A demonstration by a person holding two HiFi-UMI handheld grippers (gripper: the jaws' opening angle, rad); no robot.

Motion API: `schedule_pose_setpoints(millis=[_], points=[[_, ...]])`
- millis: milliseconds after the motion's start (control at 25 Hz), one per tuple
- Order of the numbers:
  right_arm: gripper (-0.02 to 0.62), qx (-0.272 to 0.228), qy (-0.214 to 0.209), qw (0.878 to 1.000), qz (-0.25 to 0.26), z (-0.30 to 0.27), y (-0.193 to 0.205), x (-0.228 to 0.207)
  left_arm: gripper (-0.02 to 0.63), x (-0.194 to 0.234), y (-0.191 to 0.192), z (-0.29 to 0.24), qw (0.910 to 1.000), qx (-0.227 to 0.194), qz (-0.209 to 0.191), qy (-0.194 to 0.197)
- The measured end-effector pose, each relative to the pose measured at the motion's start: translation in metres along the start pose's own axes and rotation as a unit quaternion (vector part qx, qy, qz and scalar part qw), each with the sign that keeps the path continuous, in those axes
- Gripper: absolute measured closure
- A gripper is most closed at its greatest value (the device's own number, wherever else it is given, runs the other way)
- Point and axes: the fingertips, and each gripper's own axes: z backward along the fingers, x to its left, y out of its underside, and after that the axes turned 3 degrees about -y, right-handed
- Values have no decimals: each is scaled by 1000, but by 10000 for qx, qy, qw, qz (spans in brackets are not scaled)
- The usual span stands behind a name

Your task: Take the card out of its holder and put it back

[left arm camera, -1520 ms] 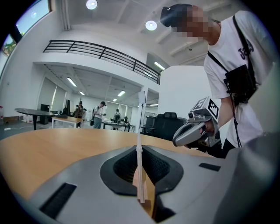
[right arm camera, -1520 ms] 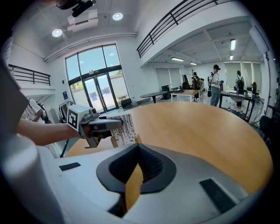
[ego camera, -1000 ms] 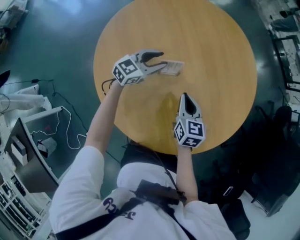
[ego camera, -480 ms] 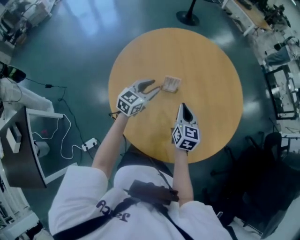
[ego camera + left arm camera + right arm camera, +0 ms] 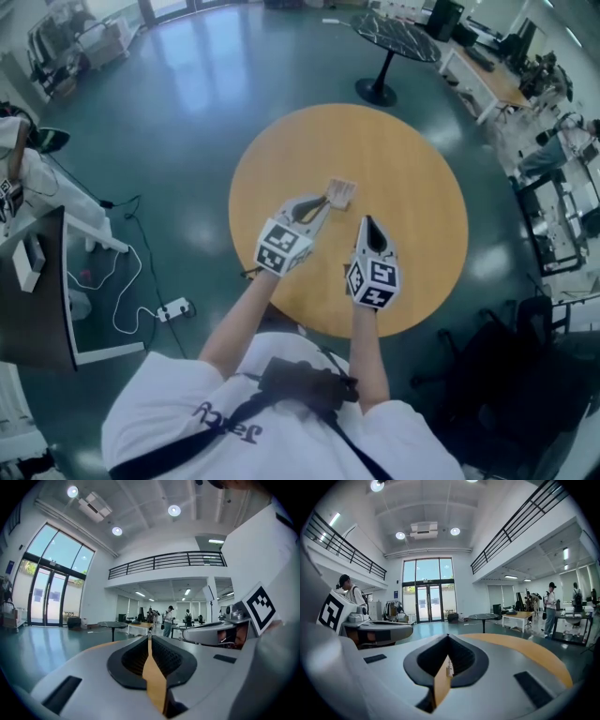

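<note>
Round tabletop (image 5: 422, 187) sits under both your tools. Left tool (image 5: 324, 200): jaws just closed up, nothing between. Right tool (image 5: 367, 222): jaws together, empty. Card holder (image 5: 341, 193) lies on the tabletop just beyond your left tips. Power strip (image 5: 174, 307) on floor, well apart.

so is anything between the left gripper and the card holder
Nothing visible. The card holder lies alone on the round wooden table, and the left gripper points at it from right beside it in the head view. Its fingers have just been closing, with nothing between them.
</note>
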Motion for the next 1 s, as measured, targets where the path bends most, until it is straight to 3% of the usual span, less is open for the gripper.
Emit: schedule_pose_setpoints(millis=[400, 1000], points=[[589, -440, 97, 9988, 175, 29, -24, 0, 592, -36, -24, 25, 9983, -540, 94, -182], [589, -995, 199, 9946, 217, 48, -59, -2, 592, -49, -34, 32, 9982, -532, -253, -76]])
